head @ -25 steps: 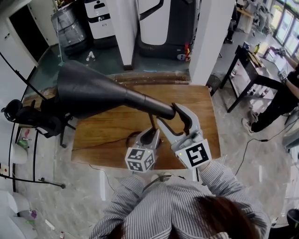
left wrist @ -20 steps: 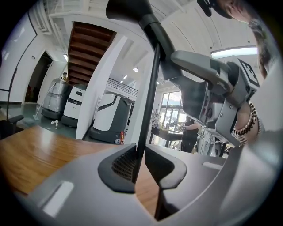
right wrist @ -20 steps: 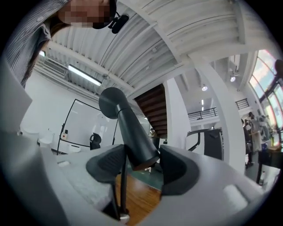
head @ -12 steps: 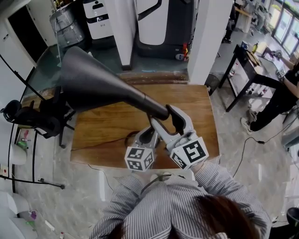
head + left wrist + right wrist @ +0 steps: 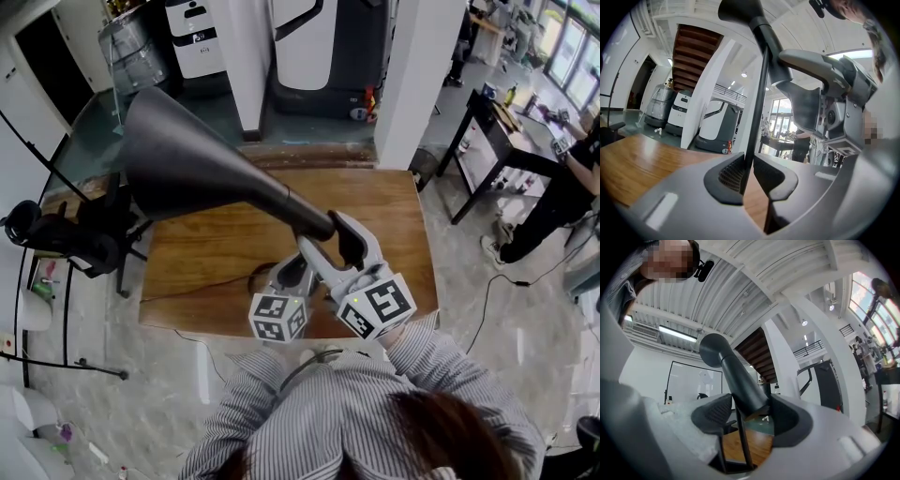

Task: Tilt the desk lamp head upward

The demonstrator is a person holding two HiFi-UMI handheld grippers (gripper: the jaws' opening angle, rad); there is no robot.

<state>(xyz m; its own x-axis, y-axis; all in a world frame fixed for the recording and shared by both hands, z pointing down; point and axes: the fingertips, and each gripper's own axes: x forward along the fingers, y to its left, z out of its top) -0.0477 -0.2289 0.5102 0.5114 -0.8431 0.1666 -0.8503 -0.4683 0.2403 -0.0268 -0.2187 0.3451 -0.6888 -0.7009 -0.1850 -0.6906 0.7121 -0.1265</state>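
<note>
Head view first: against a second ago, the lamp head [image 5: 187, 164] has swung its wide mouth higher and further toward the top left. The cone now slopes up from its narrow end, above the table [image 5: 206, 267]. My right gripper [image 5: 330, 236] has rolled with it (its cube [image 5: 377, 307] sits turned and a little further left). My left gripper [image 5: 292, 272] has not shifted at all.

Right gripper view: both pads are clamped on the narrow end of the lamp head [image 5: 740, 385], which climbs away up and to the left from between them.

Left gripper view: the jaws are pinched nearly together on the thin dark stem [image 5: 757, 112]. It runs straight up out of the pads toward the joint overhead, where the other gripper shows at the right.

Count:
- one lamp, with one head and one stem
- two grippers, each gripping its own part
- two cubes, one per gripper
- one wooden table
- one person [image 5: 572, 187] at the right edge, beside one dark desk [image 5: 492, 127]
</note>
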